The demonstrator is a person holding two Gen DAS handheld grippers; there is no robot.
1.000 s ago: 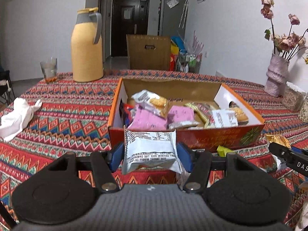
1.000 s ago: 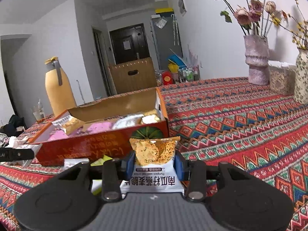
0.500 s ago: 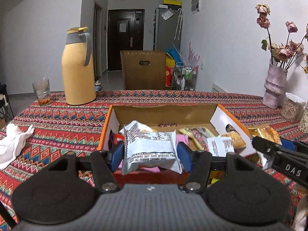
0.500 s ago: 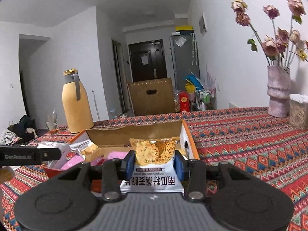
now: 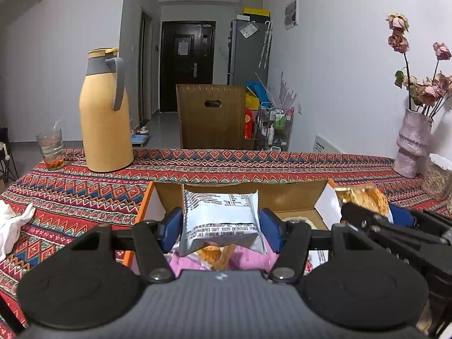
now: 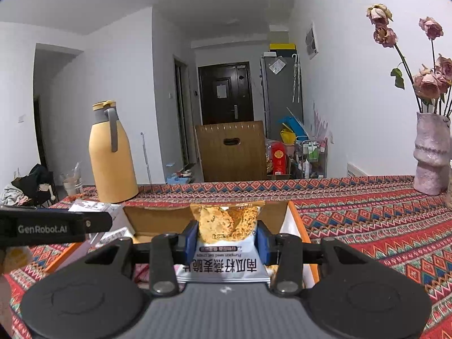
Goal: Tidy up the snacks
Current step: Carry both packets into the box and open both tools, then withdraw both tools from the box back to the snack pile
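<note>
Left gripper [image 5: 220, 223]: jaws clamped on a silver packet [image 5: 221, 220], back label up, held over the open box [image 5: 319, 200] on the desk [image 5: 84, 192]. Right gripper [image 6: 226, 238]: jaws narrow, pinching a crisp packet [image 6: 226, 223] with printed side facing the camera upside down, also above the box [image 6: 293, 223]. Pink packs [image 5: 254, 260] lying inside the box below the silver packet. Beyond the box, a yellow jug [image 5: 104, 113] beside a glass [image 5: 52, 149]; a pink vase [image 5: 412, 144] of dried roses far right; white cloth [image 5: 11, 226] at left edge.
</note>
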